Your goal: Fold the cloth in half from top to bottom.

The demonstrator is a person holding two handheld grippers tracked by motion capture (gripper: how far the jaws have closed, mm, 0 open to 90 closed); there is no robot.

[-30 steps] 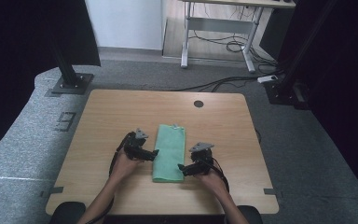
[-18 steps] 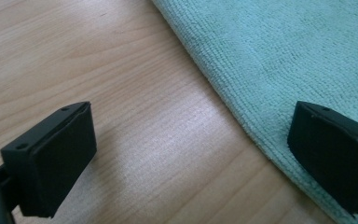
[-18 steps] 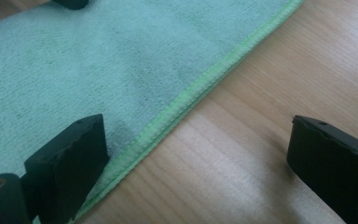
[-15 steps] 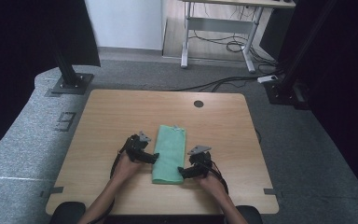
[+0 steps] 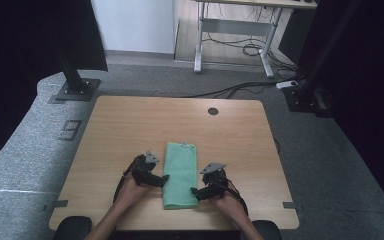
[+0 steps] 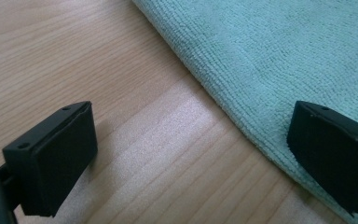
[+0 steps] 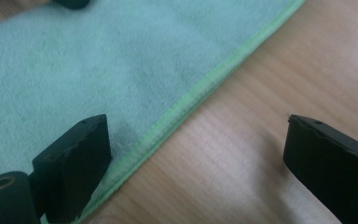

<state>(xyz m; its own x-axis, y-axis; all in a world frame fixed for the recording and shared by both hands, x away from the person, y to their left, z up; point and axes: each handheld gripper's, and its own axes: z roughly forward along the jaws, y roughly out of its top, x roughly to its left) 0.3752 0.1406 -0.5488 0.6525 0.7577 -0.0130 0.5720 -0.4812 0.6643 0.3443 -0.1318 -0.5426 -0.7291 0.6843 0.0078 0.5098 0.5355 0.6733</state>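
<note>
Lying lengthwise at the lower middle of the high view, the folded green towel (image 5: 181, 174) rests flat on my bench (image 5: 130, 125). My left tool (image 5: 163, 179) sits at its left edge, lower centre-left of the frame, jaws spread: one over bare wood, the other over the cloth's border. My right tool (image 5: 194, 192) sits at the towel's right edge, jaws also spread and straddling the stitched hem, having just eased slightly inward, pinching nothing yet.
</note>
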